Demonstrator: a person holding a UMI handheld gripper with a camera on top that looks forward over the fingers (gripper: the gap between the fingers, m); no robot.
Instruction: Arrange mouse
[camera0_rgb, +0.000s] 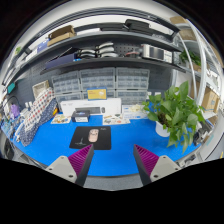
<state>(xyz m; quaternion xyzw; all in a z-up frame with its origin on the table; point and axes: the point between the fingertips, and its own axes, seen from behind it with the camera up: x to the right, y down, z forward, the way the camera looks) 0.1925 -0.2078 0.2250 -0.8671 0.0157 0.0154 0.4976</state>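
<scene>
The mouse (93, 134) sits on a small dark mat (88, 137) on the blue counter (120, 140), just ahead of the tongs (113, 158) and a little toward their left finger. It looks pale, and lies roughly lengthwise to the tongs. Nothing touches it. The tongs are spread wide, with nothing between them; the magenta pads (81, 157) on the fingers face each other across bare blue surface.

Out from there, a leafy potted plant (176, 112) in a white pot stands to the right, near but clear of the mat. Behind the mat lie a few small items and a white box, too small to identify. At the left side stands a rack of small packaged things (38, 108). Further back, drawer cabinets and shelves (100, 50) carry more equipment.

I'd judge this as the approach: the mouse is not yet gripped. The next move calls for bringing the tongs forward and slightly left until the fingers straddle the mouse's sides, then closing gently, keeping low enough not to snag the mat edge.
</scene>
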